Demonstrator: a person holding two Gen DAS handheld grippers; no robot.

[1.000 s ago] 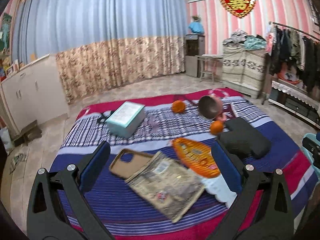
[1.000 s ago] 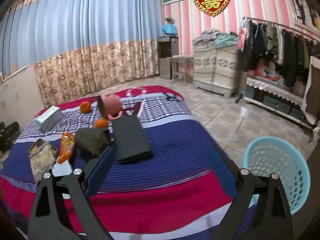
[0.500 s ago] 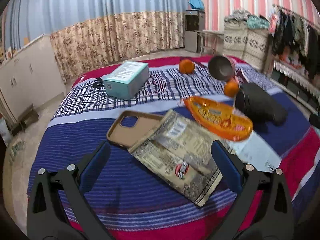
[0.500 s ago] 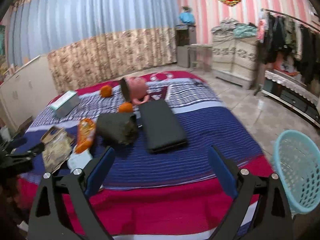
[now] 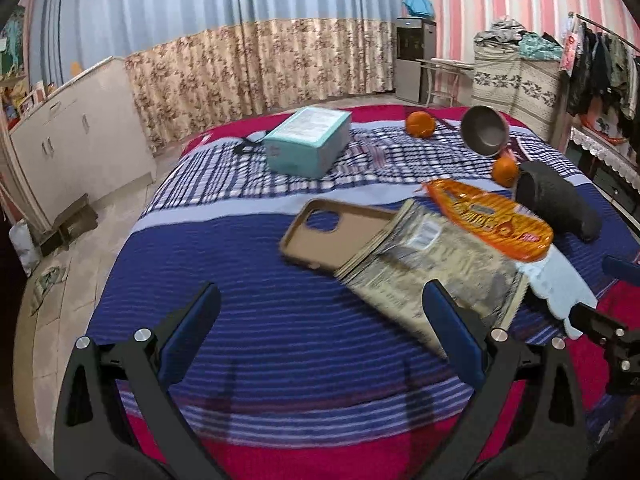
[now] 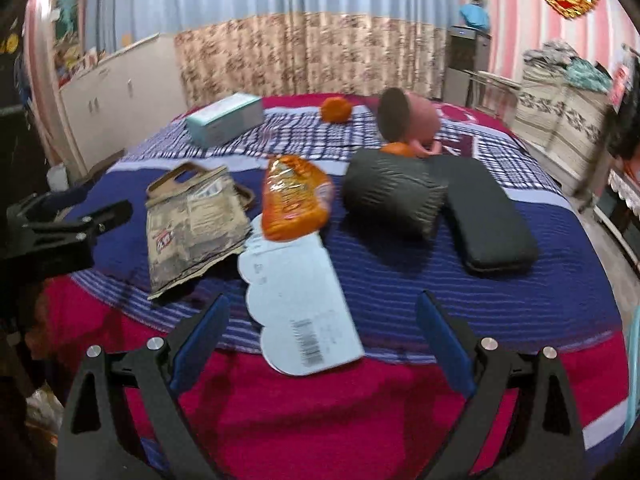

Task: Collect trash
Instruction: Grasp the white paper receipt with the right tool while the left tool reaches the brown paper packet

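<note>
Trash lies on the striped bedspread (image 5: pixel 248 320): a crumpled brown paper bag (image 5: pixel 432 264), an orange snack wrapper (image 5: pixel 492 220) and a pale cloud-shaped card (image 5: pixel 560 284). My left gripper (image 5: pixel 320 332) hangs open just before the brown bag, its right finger over the bag's near edge. In the right wrist view my right gripper (image 6: pixel 324 332) is open, with the barcode card (image 6: pixel 296 304) lying between and beyond its fingers. Behind the card are the orange wrapper (image 6: pixel 294 200) and the brown bag (image 6: pixel 192 224). Neither gripper holds anything.
A tan phone case (image 5: pixel 332 236) sits partly under the bag. A teal box (image 5: pixel 308 140), oranges (image 5: pixel 420 124), a pink cup (image 6: pixel 404 120), a dark rolled pouch (image 6: pixel 392 196) and a black case (image 6: pixel 488 216) also lie on the bed. A light blue basket rim (image 6: pixel 634 360) shows far right.
Both grippers have come closer to the trash. The right view swung left from the basket onto the card; the left view shifted left, so the bag now sits to its right.
</note>
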